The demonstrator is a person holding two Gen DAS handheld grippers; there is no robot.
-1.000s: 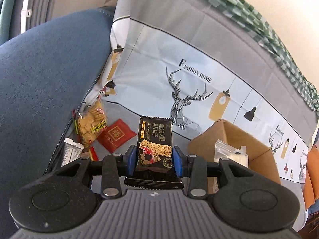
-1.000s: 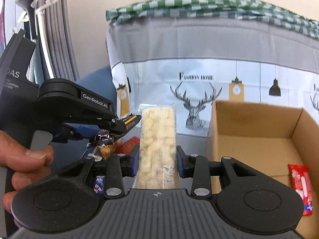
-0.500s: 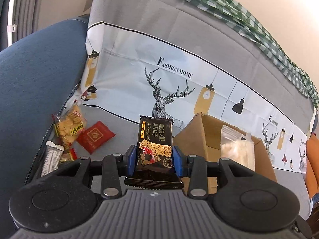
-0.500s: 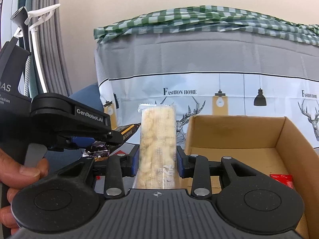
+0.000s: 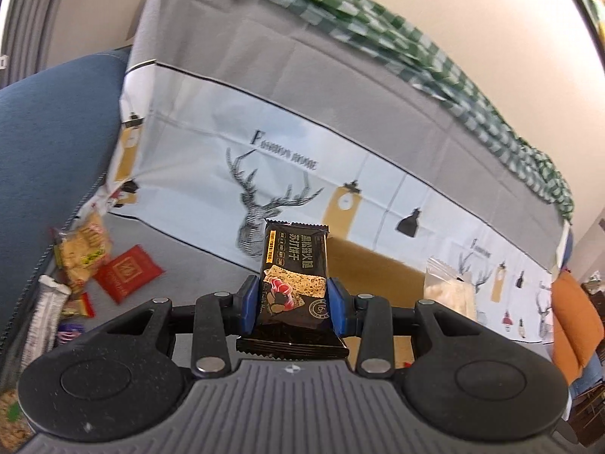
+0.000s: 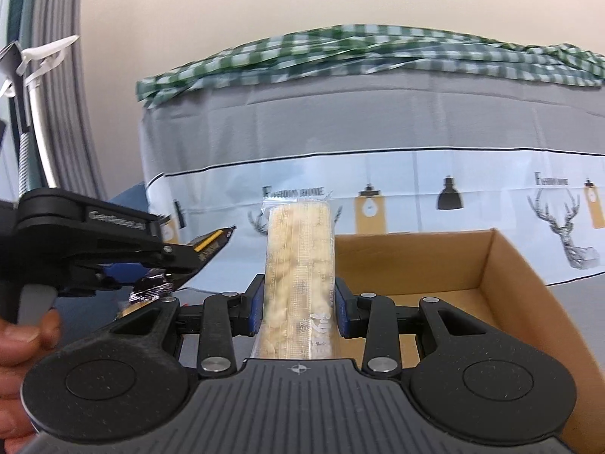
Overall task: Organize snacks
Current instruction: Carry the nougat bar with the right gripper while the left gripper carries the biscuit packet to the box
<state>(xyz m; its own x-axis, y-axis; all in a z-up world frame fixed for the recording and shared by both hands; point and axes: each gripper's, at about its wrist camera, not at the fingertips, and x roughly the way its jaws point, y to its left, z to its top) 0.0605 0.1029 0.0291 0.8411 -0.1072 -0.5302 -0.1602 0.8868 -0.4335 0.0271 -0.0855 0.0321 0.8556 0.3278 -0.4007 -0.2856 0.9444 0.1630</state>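
My left gripper (image 5: 293,304) is shut on a black cracker packet (image 5: 294,265), held upright in the air just left of the open cardboard box (image 5: 372,270). My right gripper (image 6: 298,312) is shut on a clear packet of pale puffed snack (image 6: 300,265), held over the box's (image 6: 503,276) near left corner. In the right wrist view the left gripper (image 6: 113,242) shows at the left with the black packet's tip (image 6: 213,240). In the left wrist view the clear packet (image 5: 450,295) shows at the right.
Several loose snacks lie at the left on the grey seat: a yellow cracker bag (image 5: 81,253), a red packet (image 5: 128,272), a white stick packet (image 5: 47,308). A deer-print cover (image 5: 340,159) rises behind. A blue cushion (image 5: 49,140) stands left, an orange one (image 5: 574,321) right.
Both grippers have risen and tilted up with their packets still held. The box sits lower in both views, and the red packet inside it has dropped out of the right wrist view.
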